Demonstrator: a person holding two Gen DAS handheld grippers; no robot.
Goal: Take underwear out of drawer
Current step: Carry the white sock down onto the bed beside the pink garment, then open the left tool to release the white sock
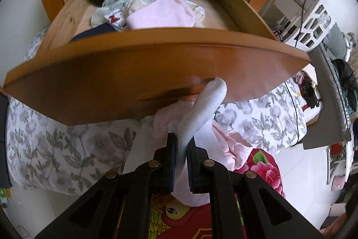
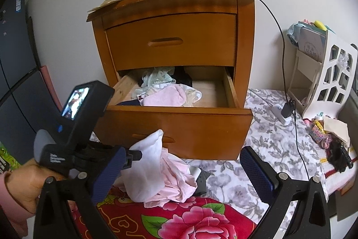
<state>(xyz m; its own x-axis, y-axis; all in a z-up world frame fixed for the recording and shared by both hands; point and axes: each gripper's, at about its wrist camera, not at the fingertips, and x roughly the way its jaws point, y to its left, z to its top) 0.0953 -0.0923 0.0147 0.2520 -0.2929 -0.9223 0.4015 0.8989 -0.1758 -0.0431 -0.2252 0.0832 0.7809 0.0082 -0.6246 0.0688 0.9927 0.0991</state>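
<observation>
While its jaws are pinching tight on a white undergarment [image 1: 202,113], the left gripper [image 1: 181,145] is pointing steeply down, just in front of the pulled-out drawer [image 1: 156,68]. That white cloth is rising from between the pads and draping ahead toward the drawer's front panel. Directly beneath the gripper, a pink garment [image 2: 176,176] is lying crumpled on the floral bedding [image 2: 257,145]. Beyond the tips, more underwear [image 1: 156,12] is sitting heaped inside the drawer. Off to the side, the right gripper [image 2: 183,174] is hanging with jaws spread wide and nothing between them, facing the wooden nightstand [image 2: 174,37], well short of the drawer.
</observation>
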